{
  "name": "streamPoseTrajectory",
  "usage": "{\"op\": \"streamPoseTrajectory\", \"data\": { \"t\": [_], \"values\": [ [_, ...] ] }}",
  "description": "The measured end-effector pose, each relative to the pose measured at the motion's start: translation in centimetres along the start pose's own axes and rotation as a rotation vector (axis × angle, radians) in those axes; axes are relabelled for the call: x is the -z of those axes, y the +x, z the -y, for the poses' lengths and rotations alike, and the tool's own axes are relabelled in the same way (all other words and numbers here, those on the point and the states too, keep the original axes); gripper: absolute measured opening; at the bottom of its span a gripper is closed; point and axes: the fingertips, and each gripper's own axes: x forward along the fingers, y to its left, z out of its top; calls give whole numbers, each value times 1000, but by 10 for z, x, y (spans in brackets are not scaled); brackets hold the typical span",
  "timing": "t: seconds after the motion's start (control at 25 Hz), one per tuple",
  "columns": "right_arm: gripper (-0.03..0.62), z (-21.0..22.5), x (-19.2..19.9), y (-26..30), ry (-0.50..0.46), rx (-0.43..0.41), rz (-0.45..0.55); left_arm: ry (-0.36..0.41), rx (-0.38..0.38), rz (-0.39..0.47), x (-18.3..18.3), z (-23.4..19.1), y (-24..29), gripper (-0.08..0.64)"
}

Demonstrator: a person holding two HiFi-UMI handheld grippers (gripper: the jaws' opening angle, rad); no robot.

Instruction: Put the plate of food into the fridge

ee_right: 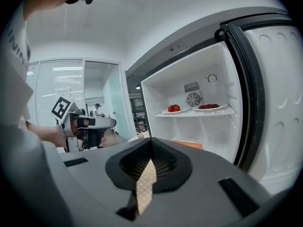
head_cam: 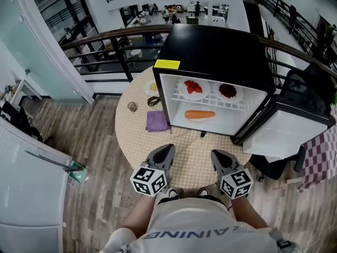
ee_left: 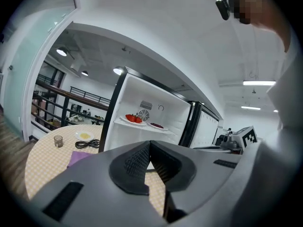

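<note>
Fridge [head_cam: 210,46] holds two plates [head_cam: 193,88] [head_cam: 230,91], one carrot [head_cam: 199,114] (third plate [head_cam: 152,87] outside).

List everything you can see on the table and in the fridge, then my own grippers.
table: one, round, beige checked cloth, in front of the person
fridge: one, black outside, white inside, on the table, door open
plate of red fruit: one, white, fridge shelf, left
plate of dark red food: one, white, fridge shelf, right
carrot: one, orange, fridge floor
plate of yellow food: one, white, table, left of fridge
cable: one, black, coiled, beside that plate
glass: one, clear, table's left side
cloth: one, purple, by fridge's front left corner
left gripper: one, grey, jaws shut, empty
right gripper: one, grey, jaws shut, empty
</note>
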Motion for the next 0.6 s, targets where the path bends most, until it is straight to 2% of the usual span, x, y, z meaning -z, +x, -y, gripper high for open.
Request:
{"op": "streamPoseTrajectory", "data": {
  "t": [0.6],
  "values": [
    [20, -9, 3, -5, 3, -3, 0, -50, 36, -18, 8, 6, 1, 9]
  ]
}}
